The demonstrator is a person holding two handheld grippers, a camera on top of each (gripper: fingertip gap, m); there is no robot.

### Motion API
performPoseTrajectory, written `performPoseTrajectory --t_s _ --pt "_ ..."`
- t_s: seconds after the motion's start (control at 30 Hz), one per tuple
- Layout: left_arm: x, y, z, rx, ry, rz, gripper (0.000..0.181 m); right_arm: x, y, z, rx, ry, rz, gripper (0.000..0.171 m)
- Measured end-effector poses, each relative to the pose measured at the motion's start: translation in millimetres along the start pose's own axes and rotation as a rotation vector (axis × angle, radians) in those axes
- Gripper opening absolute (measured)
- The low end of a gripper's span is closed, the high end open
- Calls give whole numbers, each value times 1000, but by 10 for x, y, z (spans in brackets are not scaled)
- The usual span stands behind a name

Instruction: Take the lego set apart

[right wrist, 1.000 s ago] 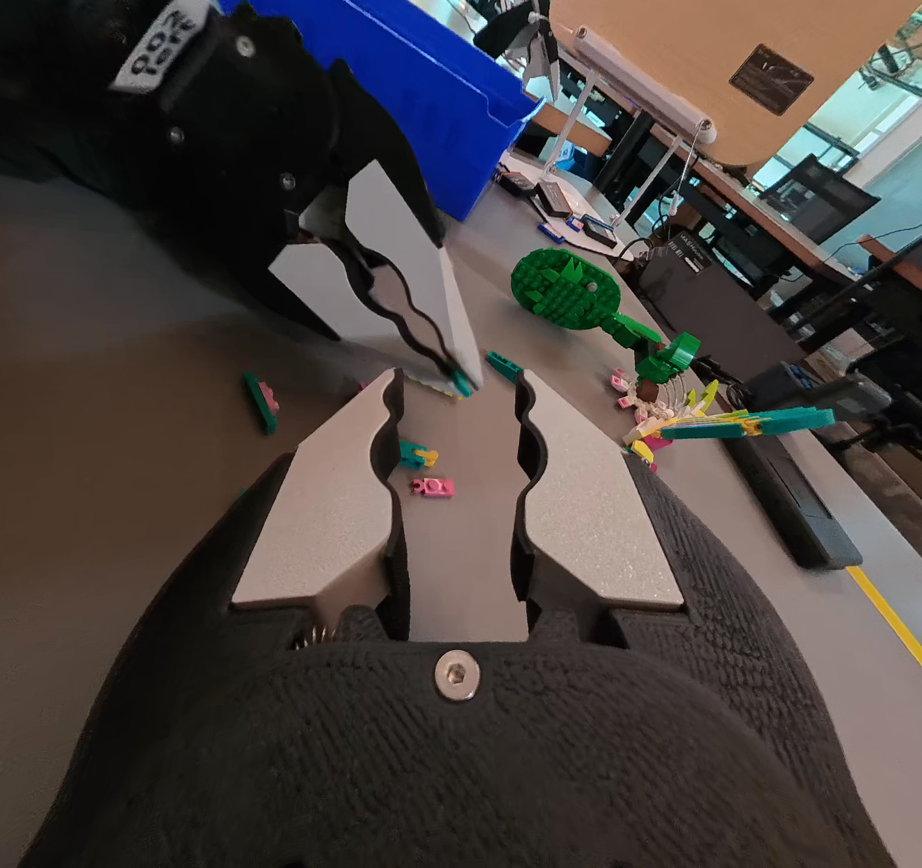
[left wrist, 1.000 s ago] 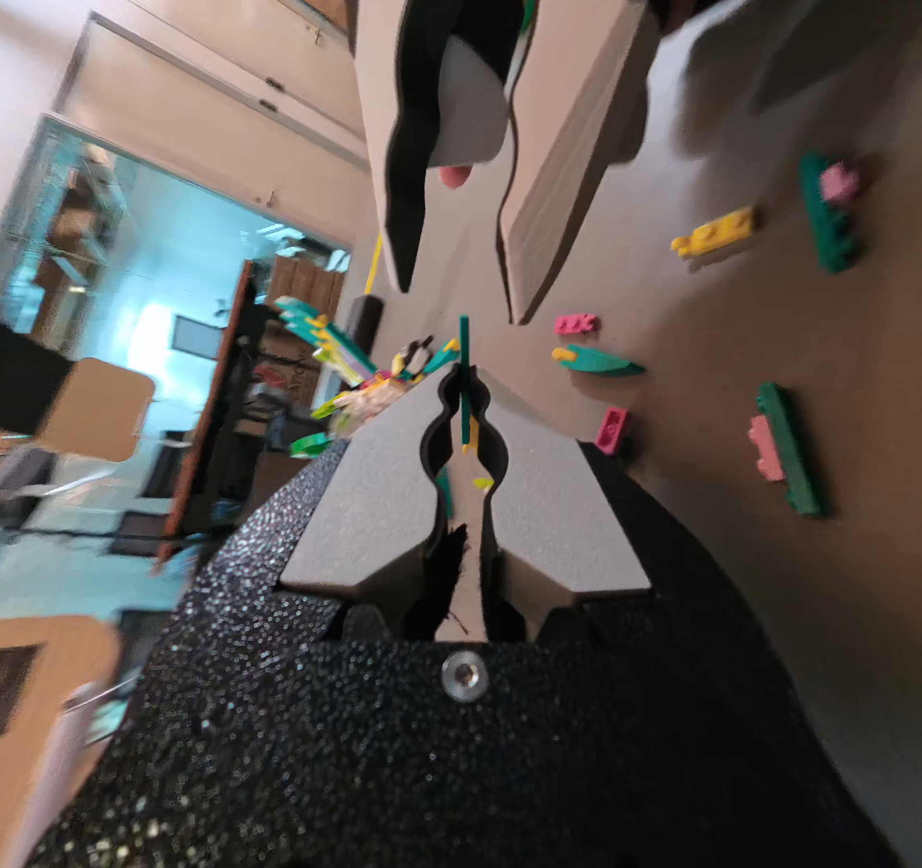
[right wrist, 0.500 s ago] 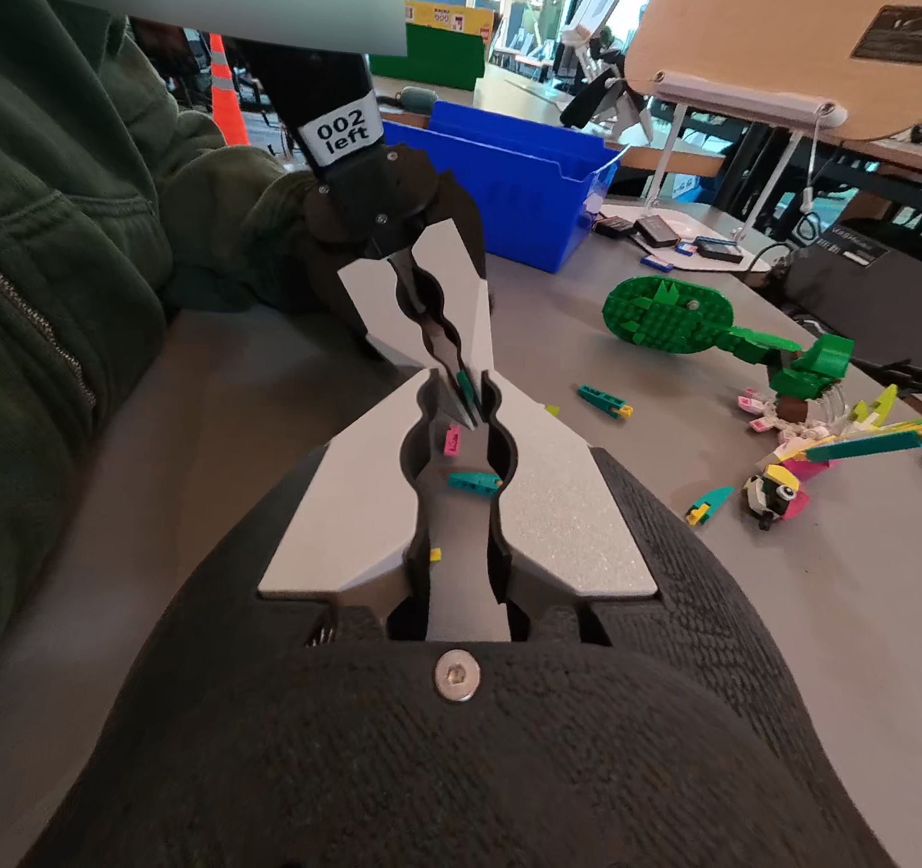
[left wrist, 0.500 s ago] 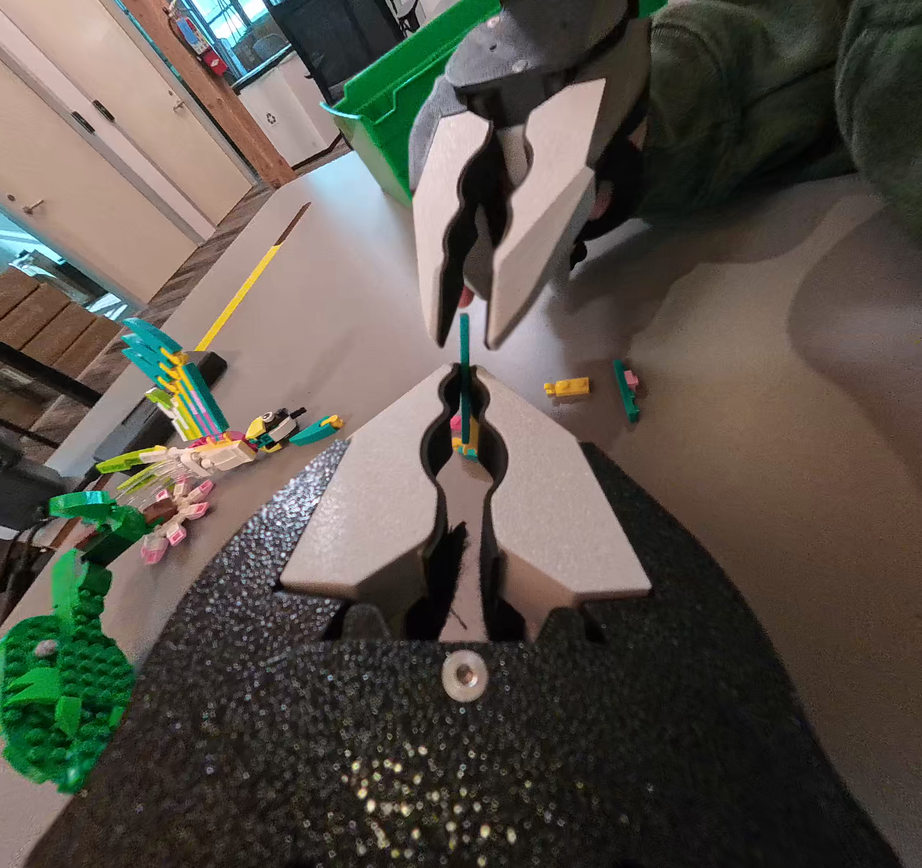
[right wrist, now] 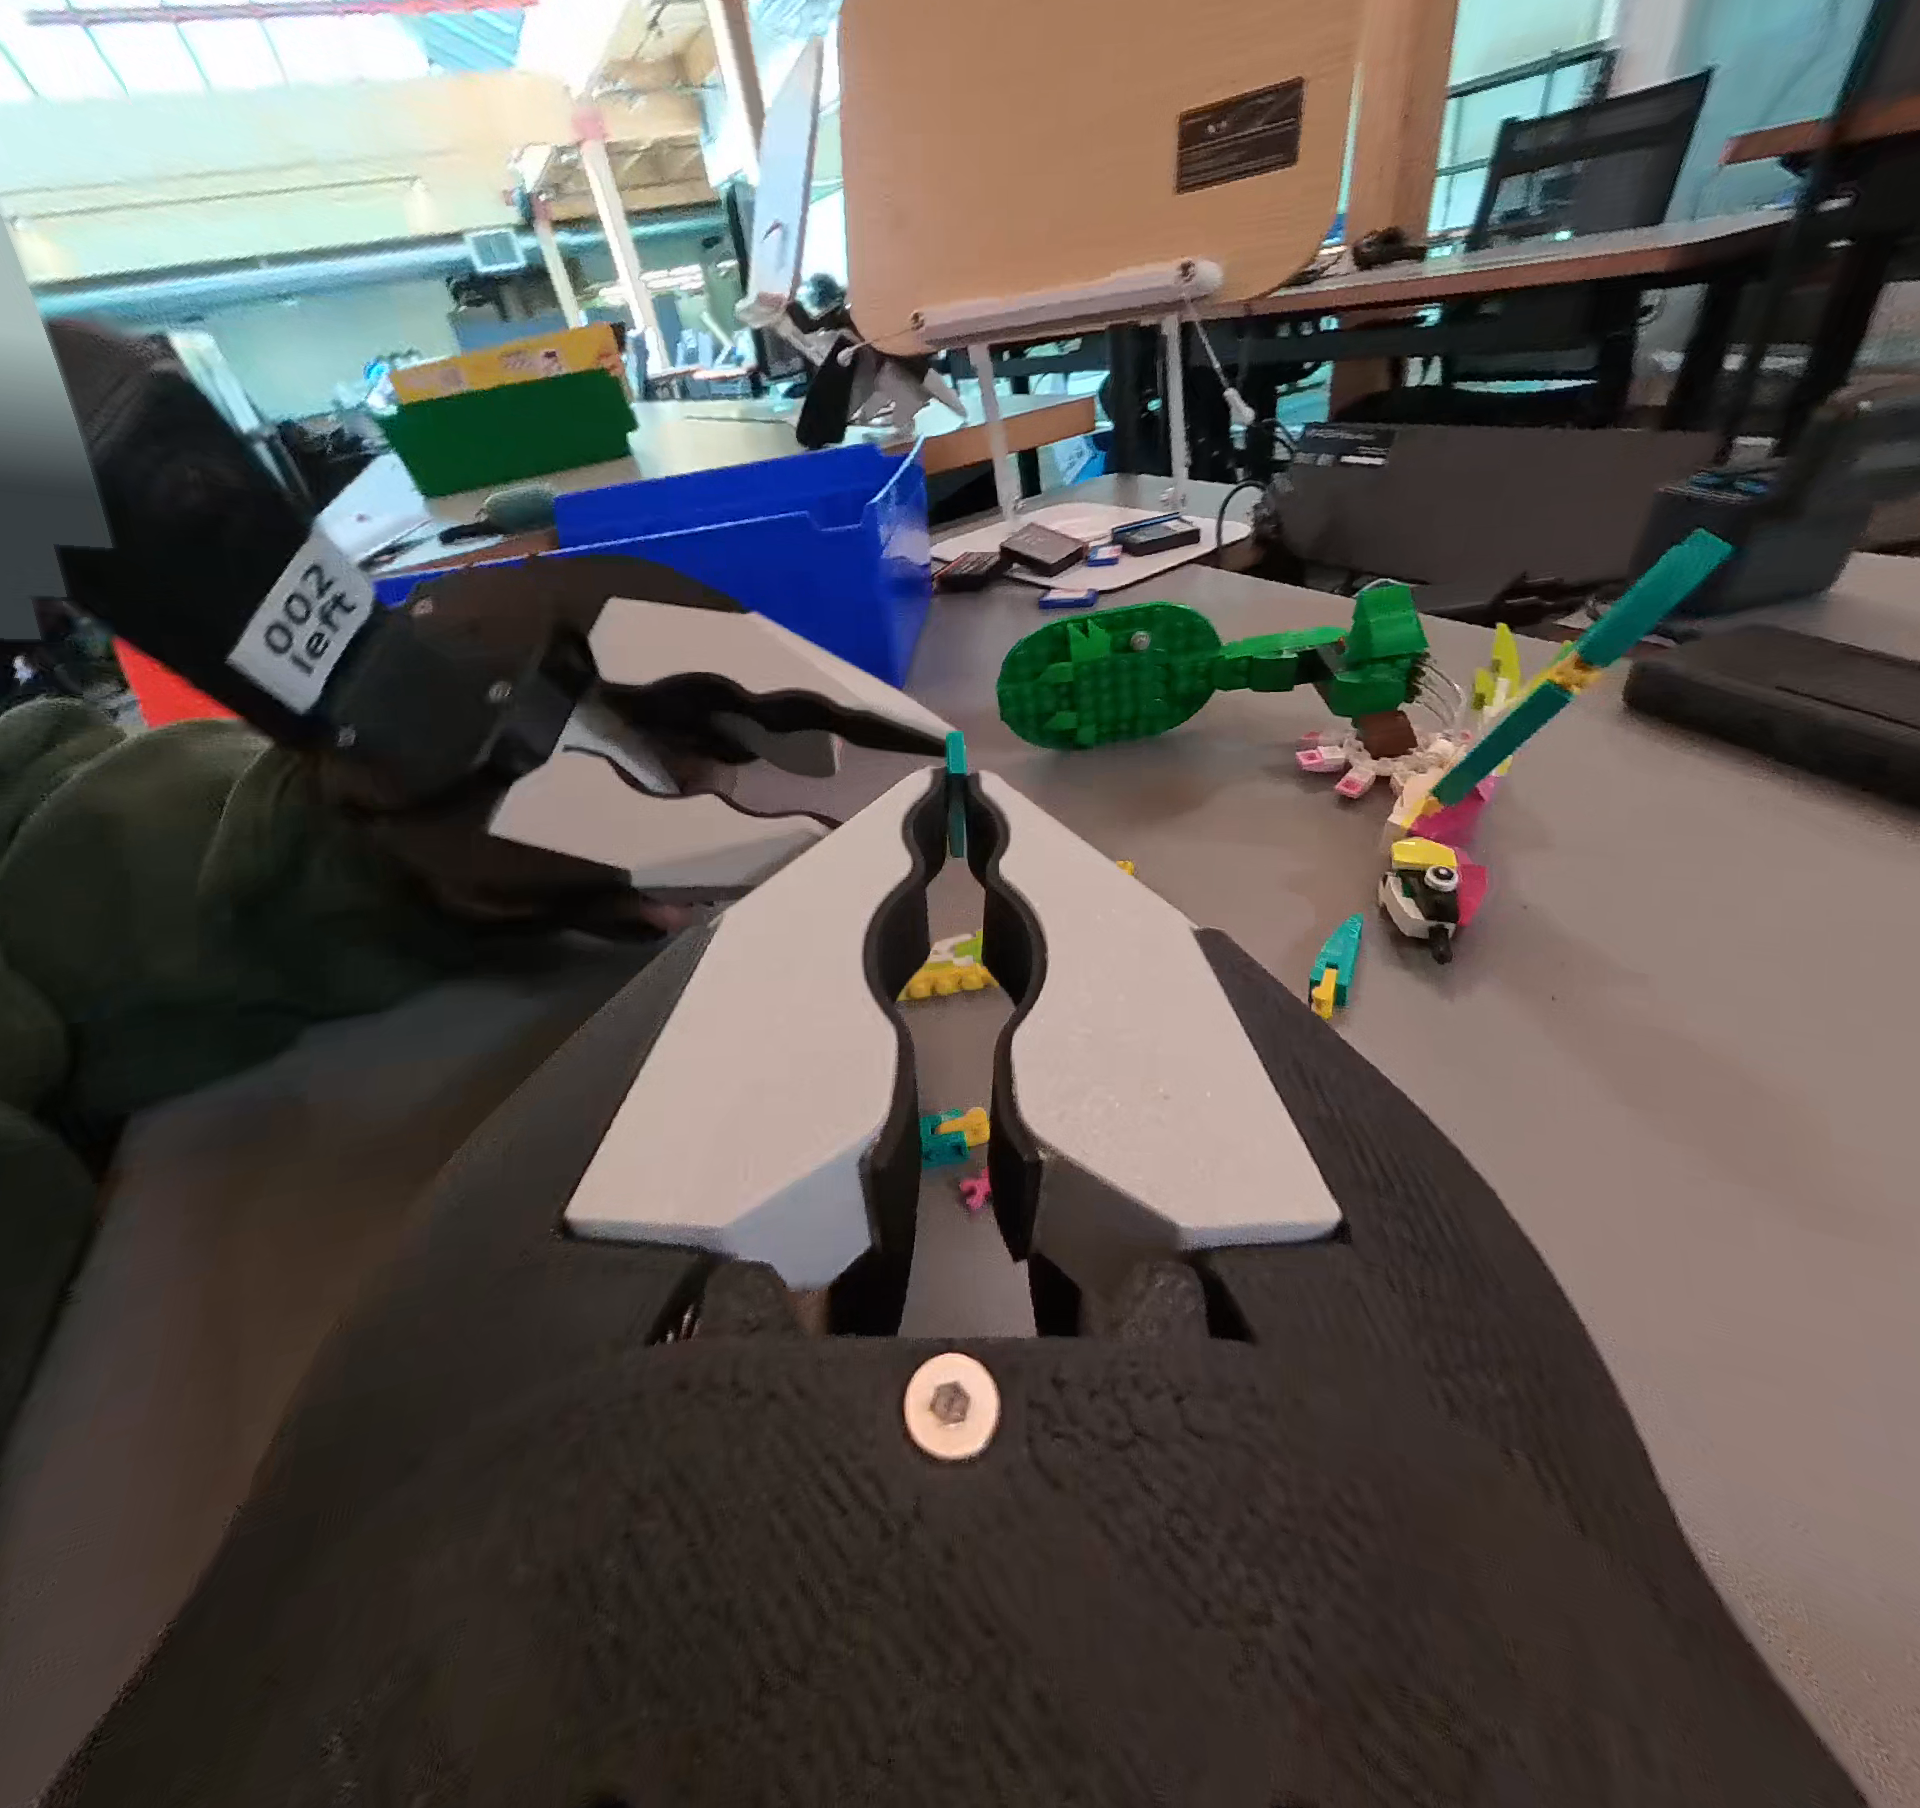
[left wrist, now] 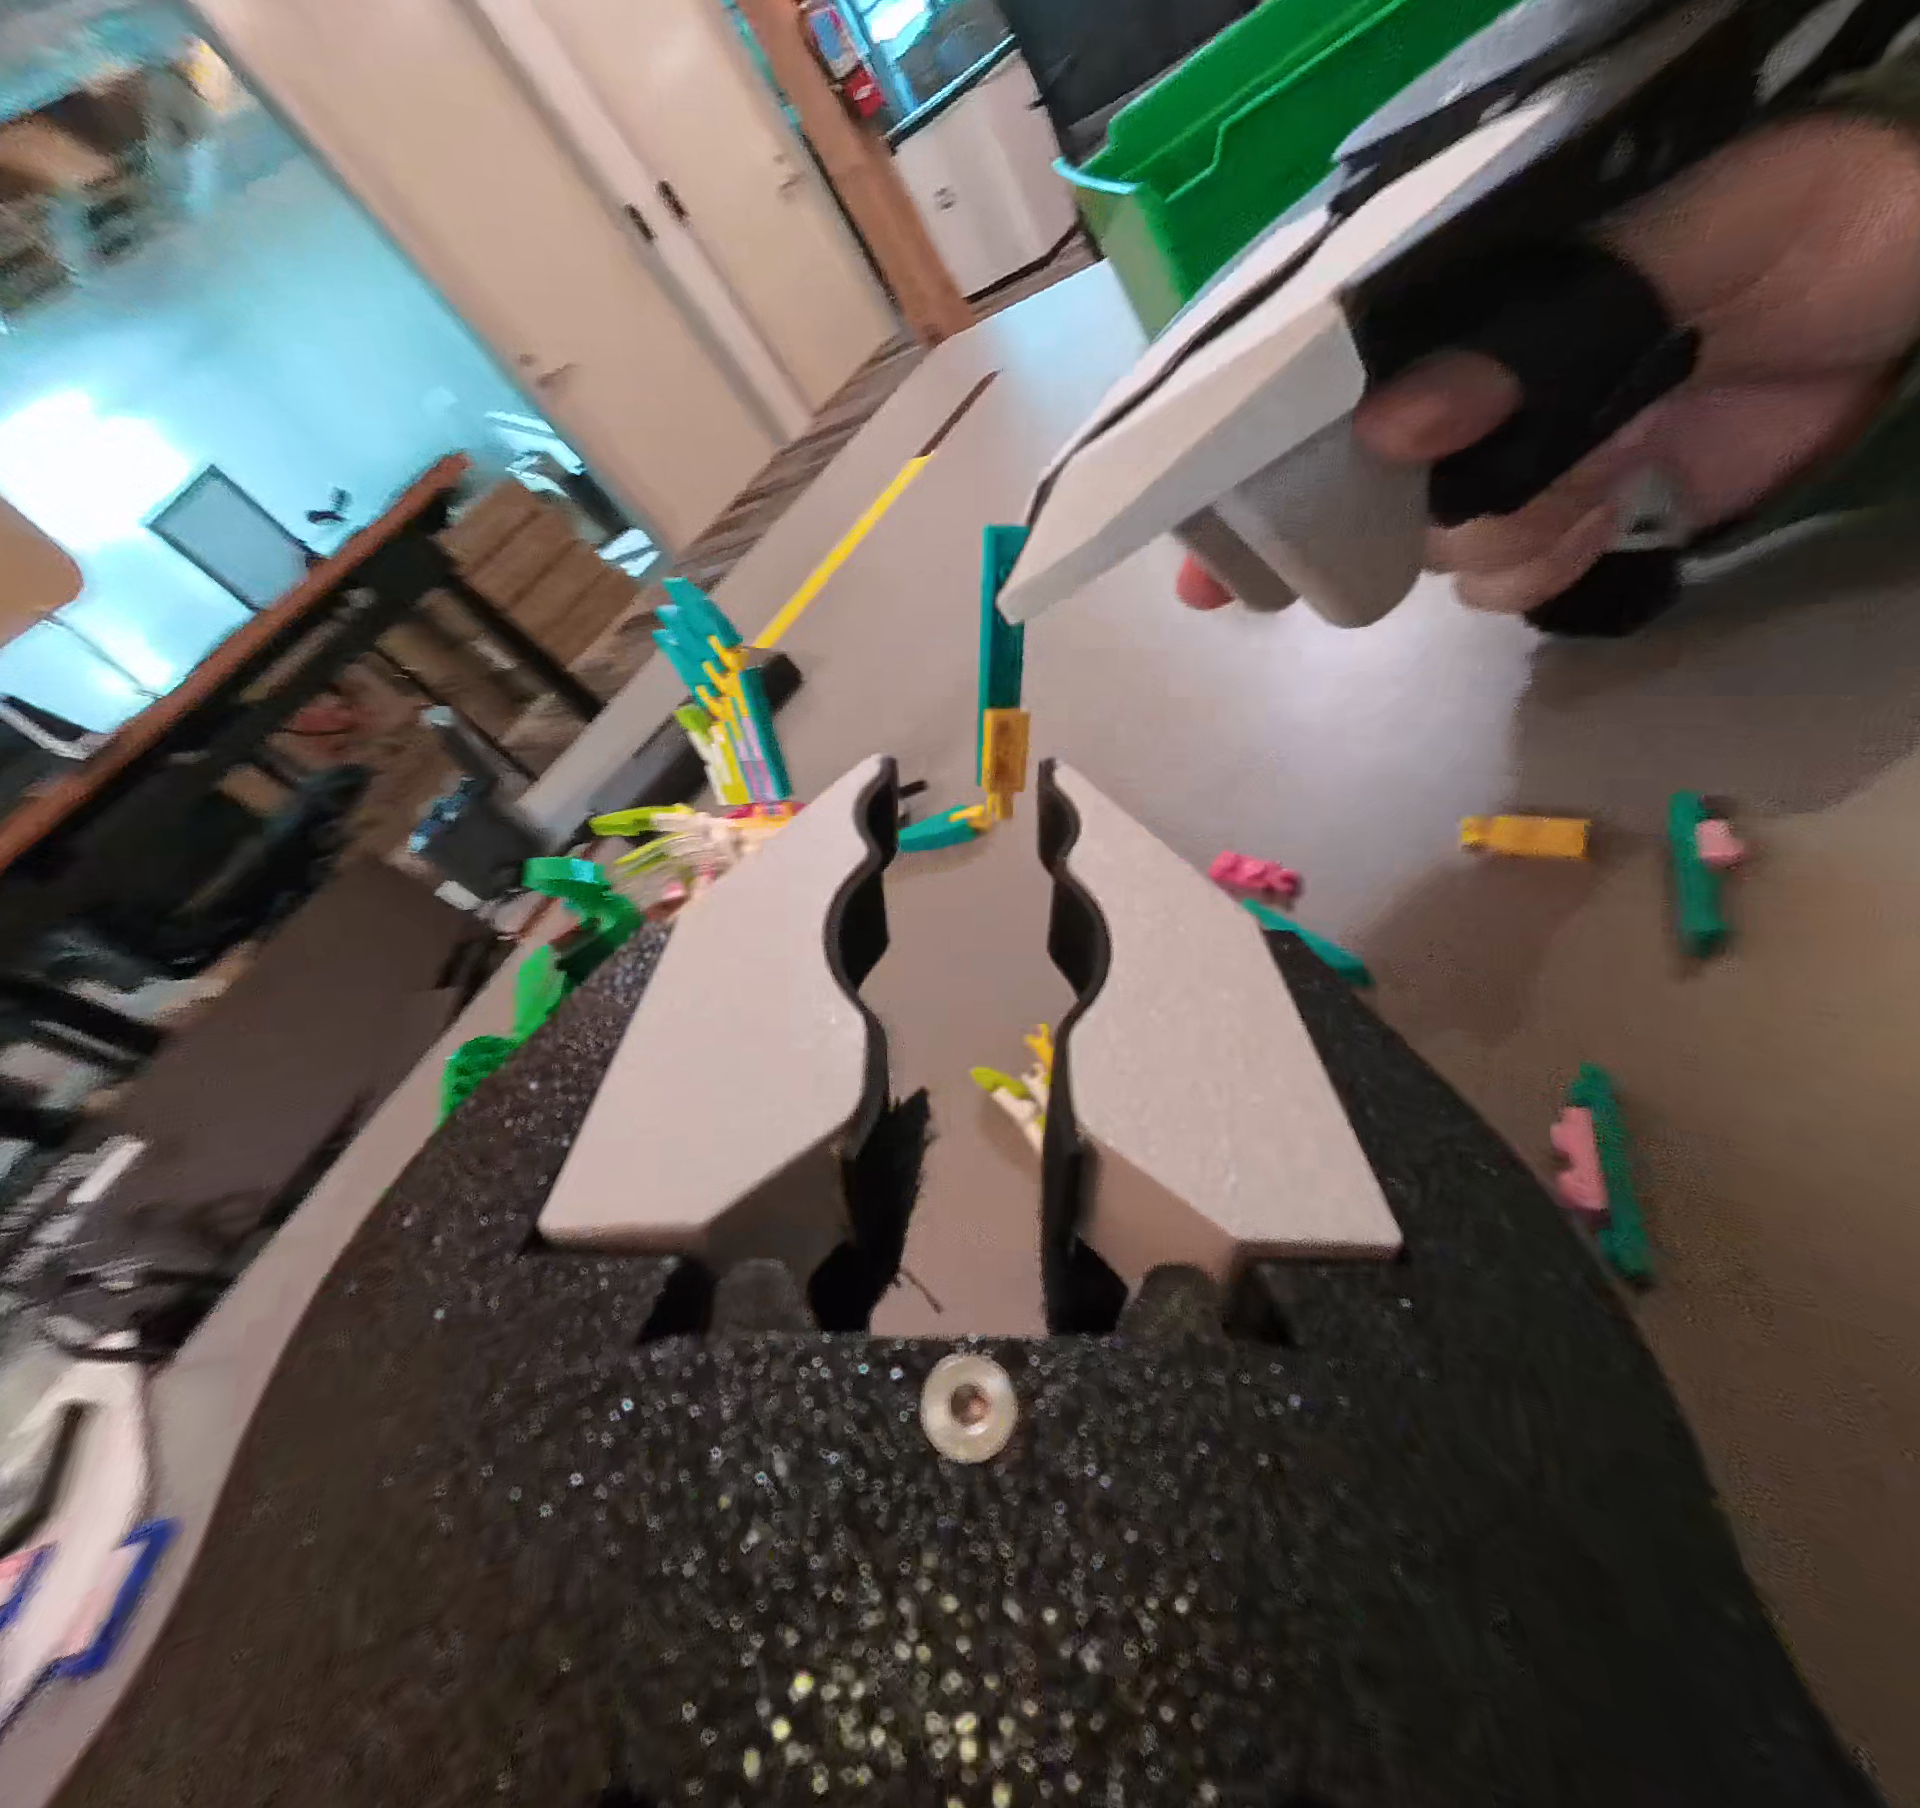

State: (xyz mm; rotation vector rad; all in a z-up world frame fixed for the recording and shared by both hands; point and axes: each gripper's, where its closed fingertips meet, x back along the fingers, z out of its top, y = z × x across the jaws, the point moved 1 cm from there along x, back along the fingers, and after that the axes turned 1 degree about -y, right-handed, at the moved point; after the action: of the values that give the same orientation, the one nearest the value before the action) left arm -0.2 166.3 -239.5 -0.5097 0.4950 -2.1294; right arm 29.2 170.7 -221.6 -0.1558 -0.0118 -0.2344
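Left wrist view: left gripper (left wrist: pixel 966 792) now released; slim teal-and-yellow lego strip (left wrist: pixel 1003 662) at 12 o'clock, clenched only by right gripper (right wrist: pixel 956 797); handover apparently complete.

The grey table (right wrist: pixel 1558 1187) under me carries loose bricks; a green leaf plate (right wrist: pixel 1107 676) lies toward its far edge, beside the blue bin (right wrist: pixel 769 543); the bird head (right wrist: pixel 1432 888) sits nearer, a teal wedge (right wrist: pixel 1335 958) just beside it; I see a yellow brick (left wrist: pixel 1524 836) and teal-and-pink strips (left wrist: pixel 1697 883) elsewhere on it.
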Motion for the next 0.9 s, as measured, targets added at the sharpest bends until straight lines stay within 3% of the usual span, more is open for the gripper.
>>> performPoseTrajectory --t_s 0.1,0.2,0.37,0.5,0.67,0.77,0.87,0.9 --pt "0 28 16 -127 -5 39 20 -3 31 30 -24 20 -46 0" --pt "37 -13 109 -273 20 138 0 -13 17 22 -74 18 -29 0" --pt "20 7 124 -360 9 170 0 -33 4 -1 -109 9 -27 0" --pt "6 43 108 -326 3 135 11 -16 53 17 -127 22 -51 0" --pt "-13 47 57 -348 -24 126 7 -32 33 6 -142 18 -38 0" --pt "14 6 94 -205 10 79 5 -23 13 42 -126 38 -19 1" --pt "47 116 179 102 102 -139 2 -1 -81 93 -59 59 79 29" --pt "72 147 232 217 146 -217 1 8 -143 78 -51 45 140 28"
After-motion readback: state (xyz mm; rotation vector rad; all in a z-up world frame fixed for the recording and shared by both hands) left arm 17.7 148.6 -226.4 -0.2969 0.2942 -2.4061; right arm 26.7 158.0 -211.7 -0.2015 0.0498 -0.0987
